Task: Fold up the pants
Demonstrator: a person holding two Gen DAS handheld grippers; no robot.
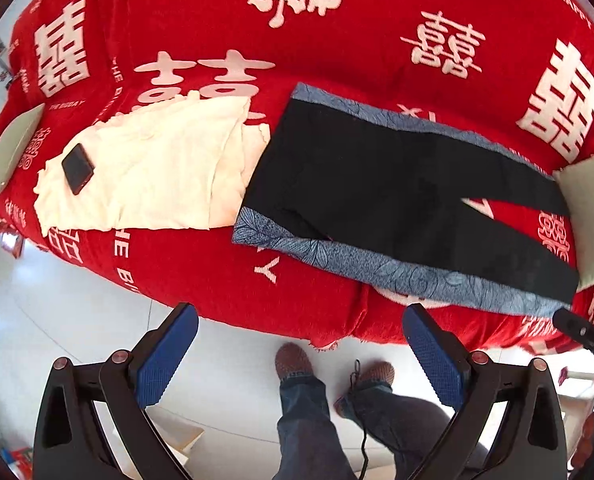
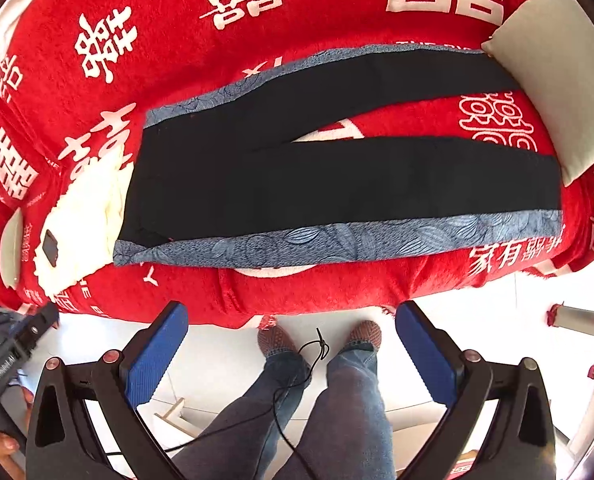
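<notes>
Black pants point(image 1: 377, 184) with blue leaf-patterned side stripes lie flat and unfolded on a red blanket point(image 1: 217, 20), waist at the left, both legs spread toward the right. They also show in the right wrist view point(image 2: 317, 176). My left gripper point(image 1: 301, 316) is open and empty, held above the floor in front of the blanket's near edge. My right gripper point(image 2: 293, 312) is open and empty too, level with the pants' middle, short of the edge.
A cream cloth point(image 1: 149, 172) with a black phone point(image 1: 77, 168) on it lies left of the pants' waist. A beige cushion point(image 2: 561, 72) sits at the leg ends. A grey pad point(image 1: 13, 148) lies at far left. The person's feet point(image 2: 317, 340) stand on the white floor below.
</notes>
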